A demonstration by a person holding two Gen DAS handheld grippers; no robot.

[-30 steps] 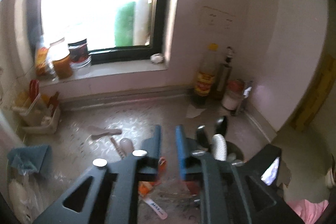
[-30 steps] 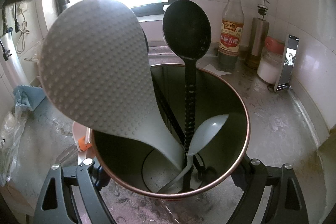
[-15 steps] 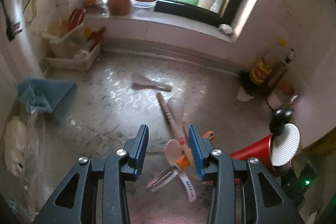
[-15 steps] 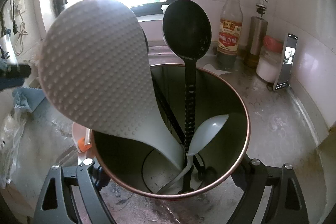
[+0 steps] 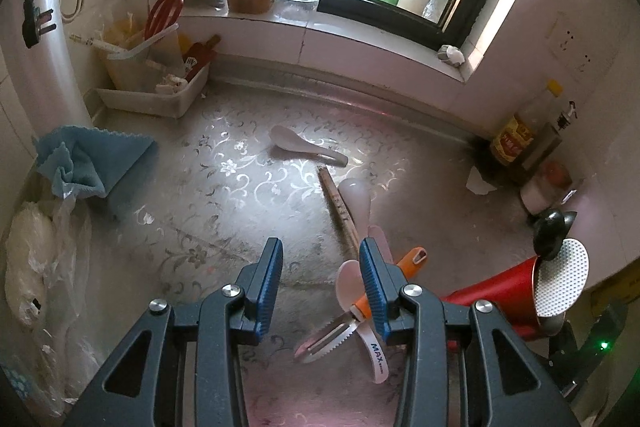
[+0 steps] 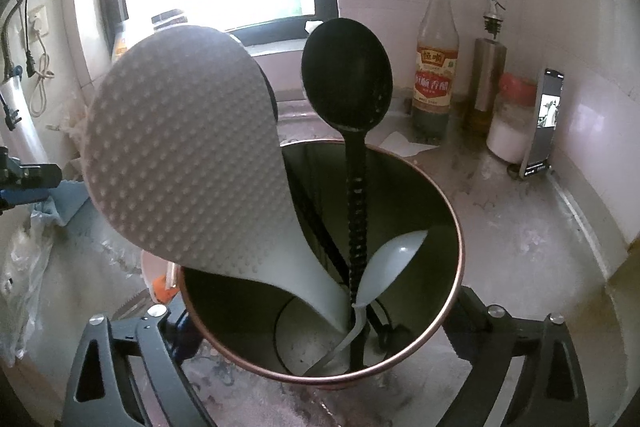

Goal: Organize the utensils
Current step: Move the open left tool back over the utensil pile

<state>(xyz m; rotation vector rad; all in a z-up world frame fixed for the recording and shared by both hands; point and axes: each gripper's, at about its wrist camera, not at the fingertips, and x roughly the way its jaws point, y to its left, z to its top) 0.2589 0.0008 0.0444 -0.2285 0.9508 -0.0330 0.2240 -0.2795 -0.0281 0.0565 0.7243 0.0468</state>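
Peeler (image 5: 362, 311) beside left tongs (image 5: 320, 279), hidden behind right view's holder (image 6: 432, 187).

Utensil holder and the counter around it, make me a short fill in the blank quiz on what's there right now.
1. The dimpled white rice paddle stands inside the ____ utensil holder.
2. The ladle beside the paddle is ____ in colour.
3. The peeler lying on the counter has an ____ handle.
4. The crumpled cloth is ____.

Missing words: red; black; orange; blue
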